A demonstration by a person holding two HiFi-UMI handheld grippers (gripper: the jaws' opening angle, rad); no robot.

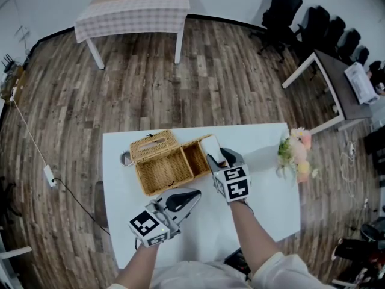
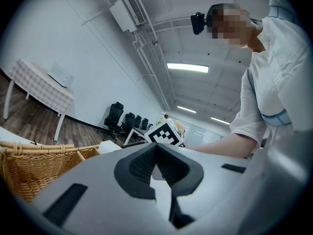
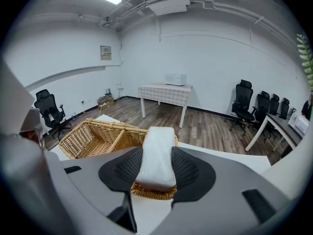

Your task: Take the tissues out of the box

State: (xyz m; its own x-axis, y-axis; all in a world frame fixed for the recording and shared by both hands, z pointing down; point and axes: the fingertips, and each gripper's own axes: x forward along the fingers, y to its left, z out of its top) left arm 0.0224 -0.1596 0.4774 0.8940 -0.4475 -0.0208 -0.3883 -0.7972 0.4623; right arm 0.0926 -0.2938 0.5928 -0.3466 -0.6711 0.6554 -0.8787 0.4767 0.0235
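- White table: carries the box; a bunch of flowers stands near its right edge.
- Wicker box: its lid lies open, and a partition sets off a small compartment at the right end.
- Left gripper: lies level just in front of the box, jaws together with nothing between them.
- Right gripper: tilts down over the small compartment, jaws partly apart and clamped on the pack's two sides.
- Tissue pack: white and film-wrapped, it stands between the right gripper's pads over the box's right end. Its lower end is about level with the rim (whether it has cleared the wicker cannot be told). It is judged light and soft, with a wrap that is probably slippery. It should dent rather than break, so a moderate squeeze across the body, well onto the pads, seems the soundest hold.
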